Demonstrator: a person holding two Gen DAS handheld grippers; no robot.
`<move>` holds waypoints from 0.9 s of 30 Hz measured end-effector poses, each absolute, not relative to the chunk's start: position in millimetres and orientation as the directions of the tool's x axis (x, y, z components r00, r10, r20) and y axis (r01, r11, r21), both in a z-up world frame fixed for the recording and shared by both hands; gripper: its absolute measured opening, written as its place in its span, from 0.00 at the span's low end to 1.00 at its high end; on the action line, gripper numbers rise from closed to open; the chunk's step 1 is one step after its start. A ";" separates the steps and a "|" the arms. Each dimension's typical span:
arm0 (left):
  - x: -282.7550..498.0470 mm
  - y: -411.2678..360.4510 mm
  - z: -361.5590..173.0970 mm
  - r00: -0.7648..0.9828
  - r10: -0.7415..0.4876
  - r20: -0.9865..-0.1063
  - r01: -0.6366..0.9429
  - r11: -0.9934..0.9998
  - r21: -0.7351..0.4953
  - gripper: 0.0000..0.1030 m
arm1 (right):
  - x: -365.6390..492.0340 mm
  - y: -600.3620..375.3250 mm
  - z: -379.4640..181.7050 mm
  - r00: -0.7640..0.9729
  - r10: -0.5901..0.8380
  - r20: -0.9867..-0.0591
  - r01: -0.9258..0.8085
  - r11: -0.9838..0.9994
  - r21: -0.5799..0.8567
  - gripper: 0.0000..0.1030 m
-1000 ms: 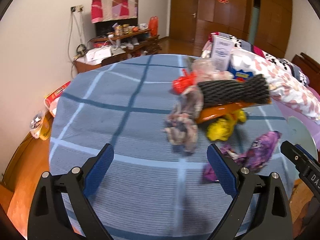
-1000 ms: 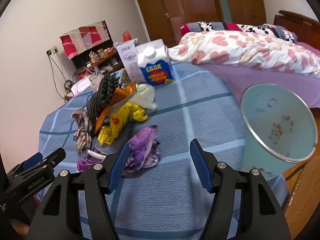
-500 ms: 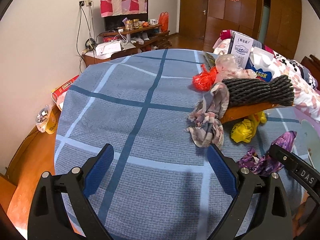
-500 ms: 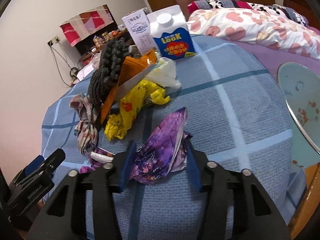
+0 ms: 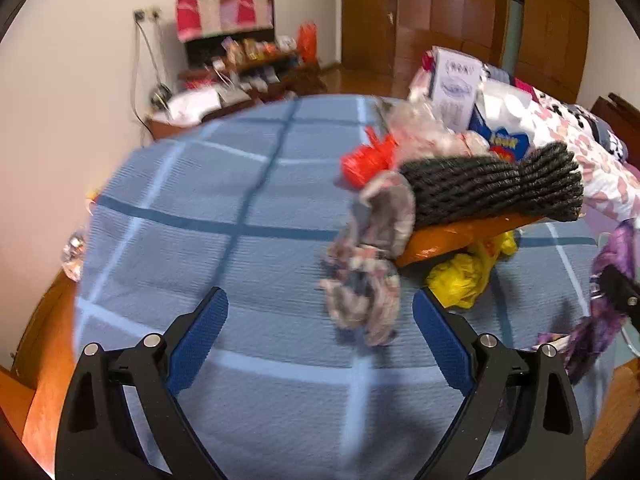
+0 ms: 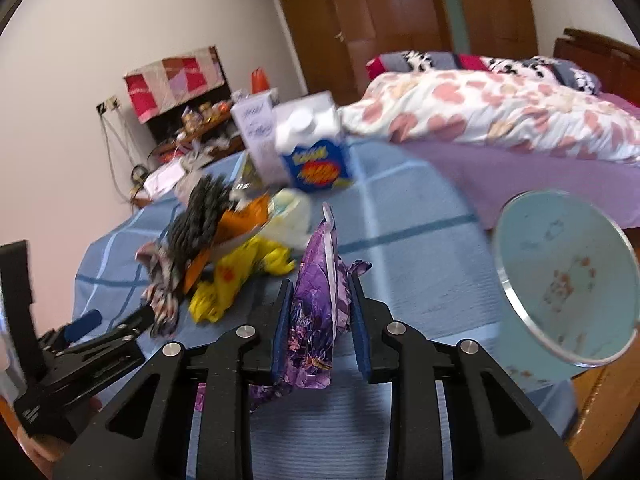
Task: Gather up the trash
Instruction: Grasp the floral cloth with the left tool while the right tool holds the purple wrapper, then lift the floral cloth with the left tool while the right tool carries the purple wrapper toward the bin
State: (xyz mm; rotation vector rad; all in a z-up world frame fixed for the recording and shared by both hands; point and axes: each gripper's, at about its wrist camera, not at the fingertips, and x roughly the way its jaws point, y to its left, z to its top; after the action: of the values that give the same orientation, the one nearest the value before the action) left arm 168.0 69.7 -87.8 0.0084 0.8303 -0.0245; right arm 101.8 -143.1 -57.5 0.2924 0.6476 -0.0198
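A purple foil wrapper point(image 6: 316, 320) stands upright between the pads of my right gripper point(image 6: 320, 284). Its jaws are closing and press on the wrapper, which hangs lifted off the blue checked tablecloth point(image 6: 404, 248). The same wrapper point(image 5: 612, 248) shows at the right edge of the left wrist view. My left gripper point(image 5: 318, 300) is open and holds nothing, low over the cloth. A crumpled patterned wrapper point(image 5: 368, 280) lies just beyond its fingertips. To the right, past the table edge, is a pale blue bin point(image 6: 560, 280) with its mouth facing me.
A trash pile fills the middle of the table: black foam netting point(image 5: 492, 188), an orange wrapper point(image 5: 460, 236), a yellow bag point(image 6: 240, 276), a red bag point(image 5: 364, 164) and a blue milk carton point(image 6: 316, 156). Behind it stands a bed point(image 6: 500, 116).
My right gripper has shut around the purple wrapper and raised it off the cloth. The left gripper has shifted nearer the crumpled patterned wrapper and stays open.
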 end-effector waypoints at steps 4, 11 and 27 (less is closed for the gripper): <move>185.1 56.3 -92.2 0.648 -0.042 -0.760 0.038 0.999 -0.023 0.81 | 95.6 -157.8 -52.1 0.815 0.047 -0.578 0.136 0.953 0.269 0.27; 203.5 51.9 -105.9 0.575 -0.076 -0.815 0.038 0.997 -0.066 0.51 | 91.6 -163.9 -54.1 0.814 0.043 -0.579 0.144 0.951 0.274 0.27; 155.7 80.6 -73.7 0.685 -0.101 -0.722 0.058 0.995 -0.084 0.25 | 75.0 -165.0 -41.1 0.843 0.035 -0.537 0.141 0.949 0.283 0.27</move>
State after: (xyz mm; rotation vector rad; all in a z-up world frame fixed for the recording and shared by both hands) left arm 155.7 80.6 -73.7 -0.0558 0.8115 -0.0893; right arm 75.0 -165.0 -41.1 0.3210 0.5681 -0.0570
